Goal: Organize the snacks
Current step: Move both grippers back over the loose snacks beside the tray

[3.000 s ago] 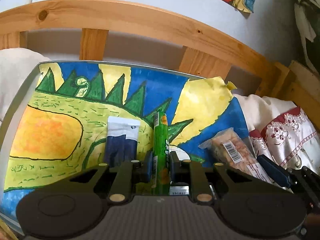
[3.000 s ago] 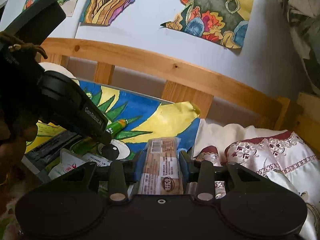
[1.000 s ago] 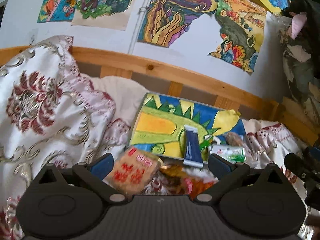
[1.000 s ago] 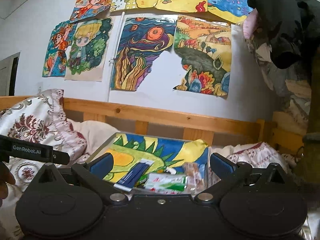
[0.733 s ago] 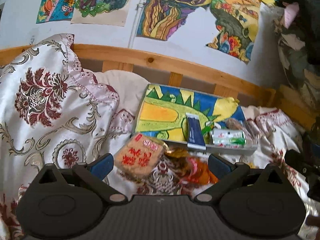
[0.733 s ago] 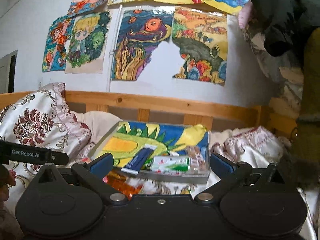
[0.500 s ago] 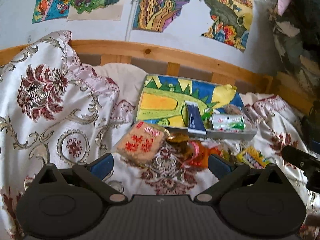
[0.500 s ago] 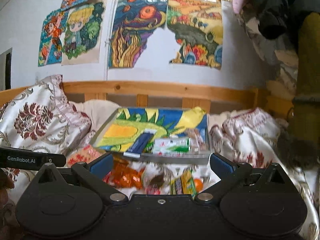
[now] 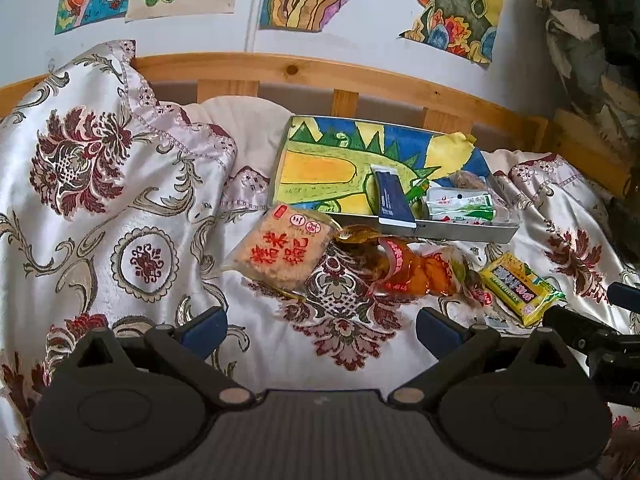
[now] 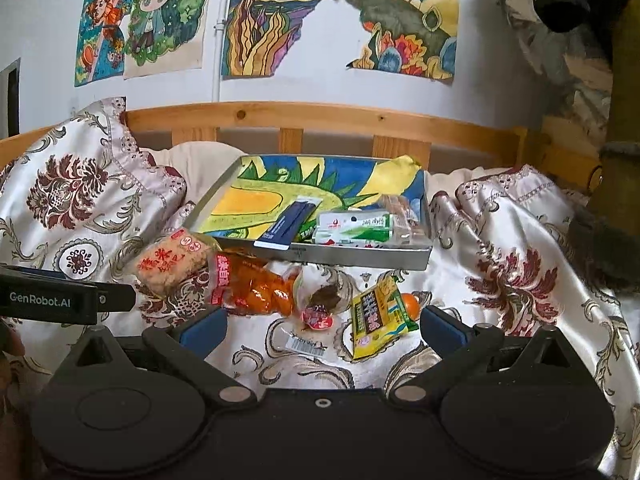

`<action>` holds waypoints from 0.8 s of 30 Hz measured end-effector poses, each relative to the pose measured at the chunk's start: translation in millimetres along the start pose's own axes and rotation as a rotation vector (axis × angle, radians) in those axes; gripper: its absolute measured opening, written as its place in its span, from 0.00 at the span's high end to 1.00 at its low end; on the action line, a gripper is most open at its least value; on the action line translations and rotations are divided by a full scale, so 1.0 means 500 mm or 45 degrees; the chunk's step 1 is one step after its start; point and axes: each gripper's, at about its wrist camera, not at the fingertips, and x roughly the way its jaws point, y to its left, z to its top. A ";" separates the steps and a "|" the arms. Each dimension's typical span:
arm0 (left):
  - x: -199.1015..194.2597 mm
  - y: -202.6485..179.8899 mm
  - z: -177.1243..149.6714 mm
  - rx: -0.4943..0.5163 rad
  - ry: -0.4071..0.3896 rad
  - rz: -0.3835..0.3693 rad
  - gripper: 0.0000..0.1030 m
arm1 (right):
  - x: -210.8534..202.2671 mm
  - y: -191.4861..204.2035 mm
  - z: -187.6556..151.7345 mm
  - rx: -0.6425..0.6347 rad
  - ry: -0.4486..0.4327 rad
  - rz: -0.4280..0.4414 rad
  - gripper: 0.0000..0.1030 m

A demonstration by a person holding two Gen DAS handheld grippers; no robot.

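Tongs on both sides, left (image 9: 320, 326) and right (image 10: 322, 328), stand spread and empty above the bed. Tray (image 10: 360, 258) holds several packets; the rice-cake pack (image 9: 282, 250), orange pack (image 10: 256, 290) and yellow bar (image 10: 378, 314) lie loose on the quilt (image 9: 120, 208). Step in hand, as judged: choosing the next snack; descent and closure required.

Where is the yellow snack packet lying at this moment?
The yellow snack packet lies on the bedspread, outside the metal tray and in front of it, right of the orange snack bag.
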 end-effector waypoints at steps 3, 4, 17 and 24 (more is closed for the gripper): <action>0.003 -0.001 0.000 -0.001 0.009 0.002 0.01 | 0.004 0.000 -0.001 0.001 0.013 0.003 0.01; 0.004 -0.001 0.000 0.000 0.012 0.001 0.01 | 0.006 0.000 0.000 0.002 0.017 0.004 0.01; 0.018 -0.014 -0.005 0.009 0.046 0.006 0.01 | 0.018 0.002 -0.004 0.010 0.071 0.015 0.01; 0.027 -0.020 -0.004 0.010 0.055 0.008 0.01 | 0.025 -0.007 0.000 0.047 0.088 0.019 0.01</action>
